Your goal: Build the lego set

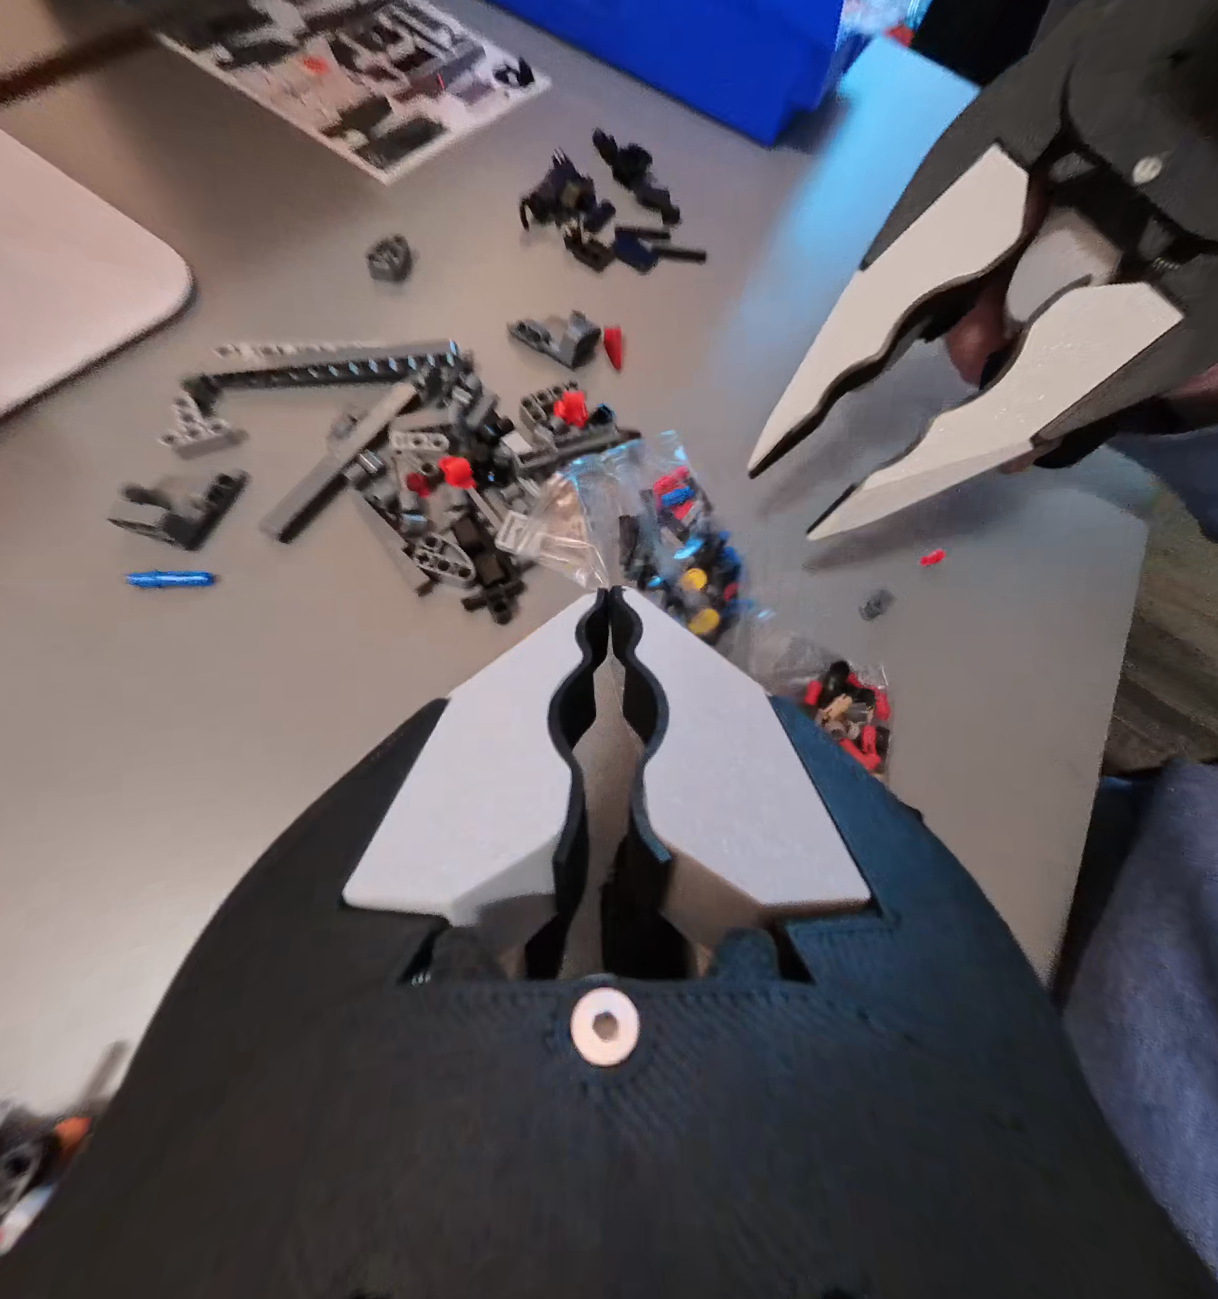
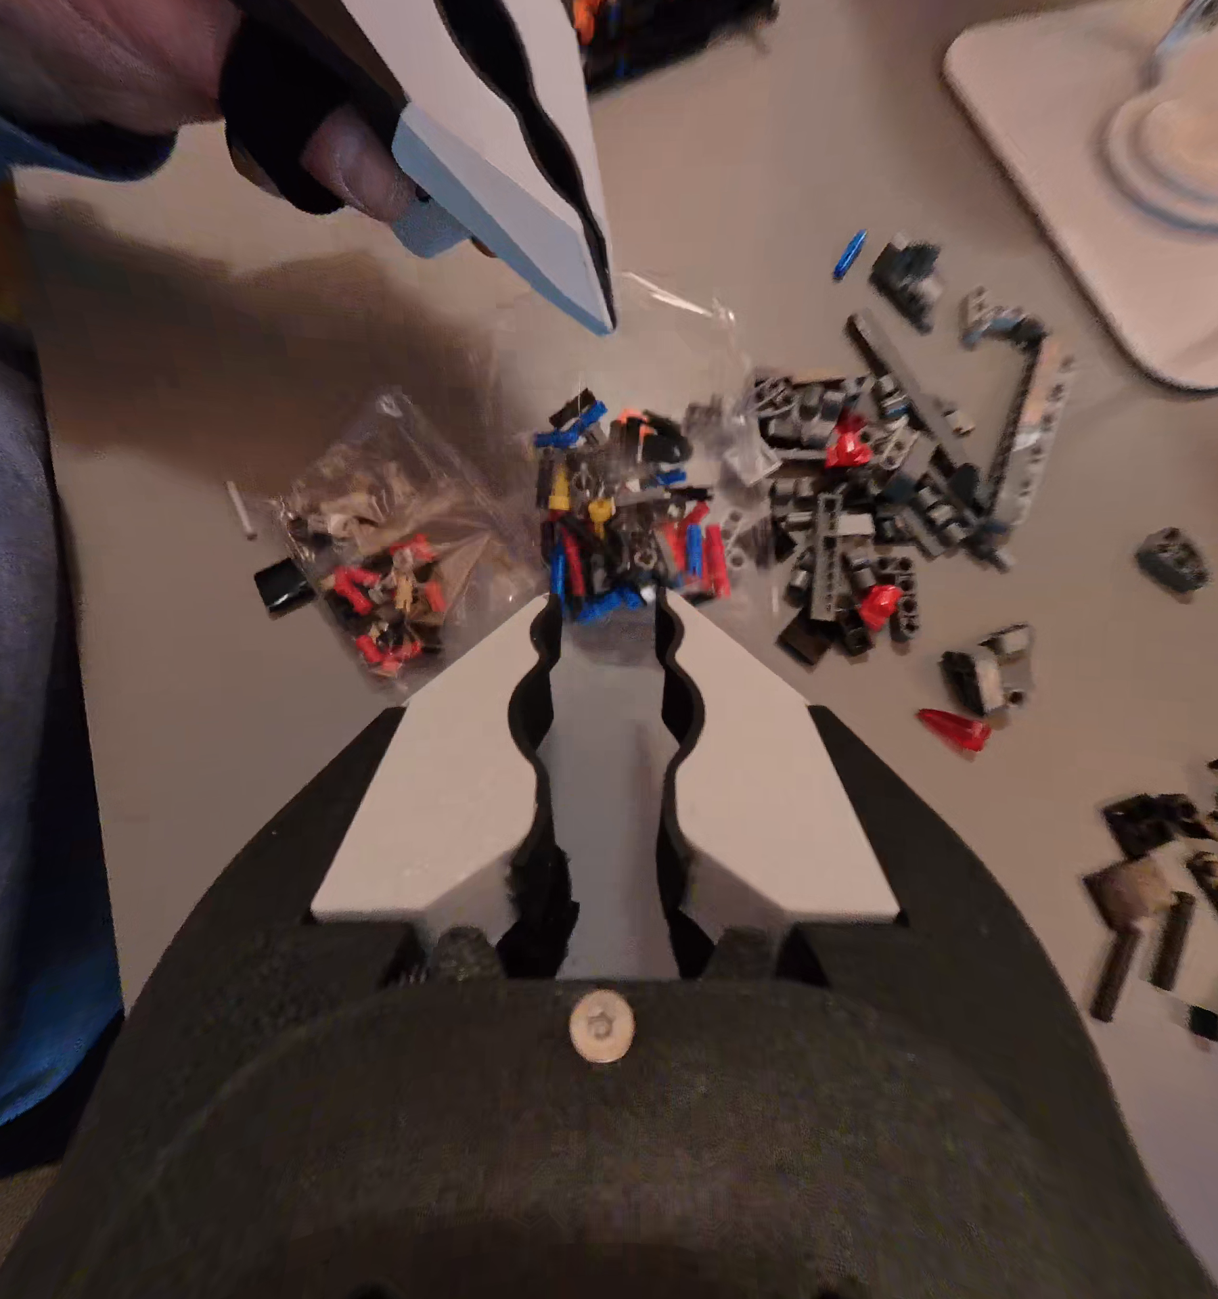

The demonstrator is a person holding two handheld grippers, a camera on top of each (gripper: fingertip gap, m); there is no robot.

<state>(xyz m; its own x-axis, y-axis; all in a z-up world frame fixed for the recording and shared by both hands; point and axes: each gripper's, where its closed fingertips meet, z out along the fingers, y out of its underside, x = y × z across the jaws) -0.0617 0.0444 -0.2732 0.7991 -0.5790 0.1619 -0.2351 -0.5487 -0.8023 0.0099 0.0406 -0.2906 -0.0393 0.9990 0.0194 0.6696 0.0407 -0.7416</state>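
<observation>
The left gripper (image 1: 610,594) is pinched tight on a corner of the clear crinkly plastic bag of mixed small bricks (image 1: 669,534), which lies on the grey tabletop (image 1: 170,738) just right of the grey-and-black half-built frame (image 1: 409,450). The right gripper (image 2: 606,604) hovers near it, parted and empty. The bag looks light, limp and slippery, best gripped at an empty corner. Its long axis seems to run near to far.
</observation>
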